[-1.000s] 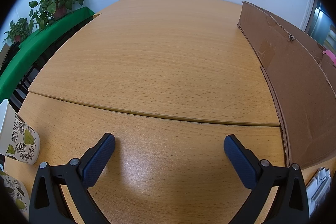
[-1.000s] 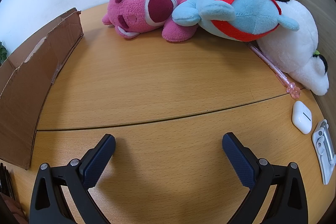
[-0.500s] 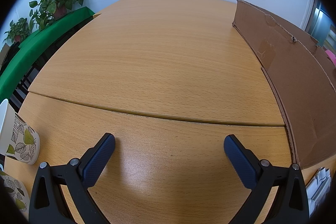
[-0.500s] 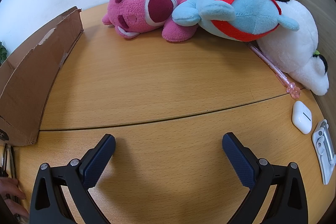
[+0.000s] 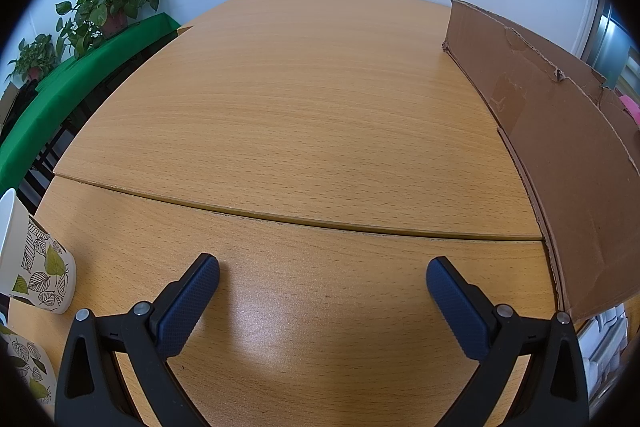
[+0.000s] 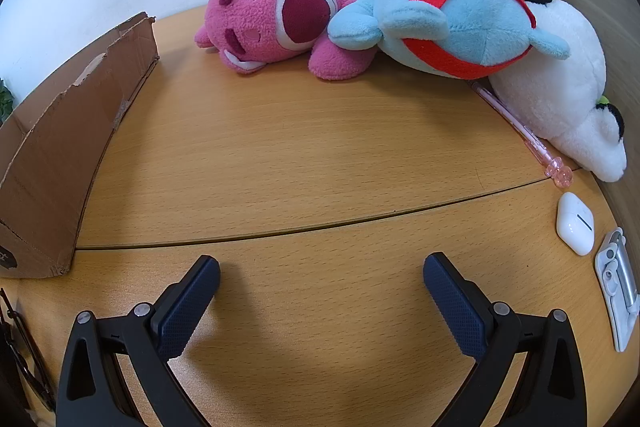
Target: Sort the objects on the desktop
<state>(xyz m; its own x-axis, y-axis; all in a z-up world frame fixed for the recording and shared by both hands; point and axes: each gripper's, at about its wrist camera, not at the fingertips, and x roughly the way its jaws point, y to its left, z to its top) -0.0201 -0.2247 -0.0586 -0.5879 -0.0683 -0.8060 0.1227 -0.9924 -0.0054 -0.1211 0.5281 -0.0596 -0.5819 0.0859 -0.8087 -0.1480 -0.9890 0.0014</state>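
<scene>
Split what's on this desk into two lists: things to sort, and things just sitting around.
To sort:
pink plush bear
blue-and-red plush toy
white plush dog
pink translucent pen
white earbud case
brown cardboard box

Lying about:
leaf-print paper cup
potted green plants

Right gripper (image 6: 320, 279) spread wide over bare wooden desk (image 6: 304, 163), nothing between blue textured pads (image 6: 188, 303). Ahead, far side: pink plush bear (image 6: 280, 19) lying down, touching light-blue plush with red band (image 6: 460, 19), that one leaning on white plush (image 6: 568, 91). Right of gripper: pink translucent pen (image 6: 524, 131), white earbud case (image 6: 575, 223), white-and-metal clip (image 6: 618, 287). Left: brown torn cardboard box (image 6: 68, 147).
</scene>
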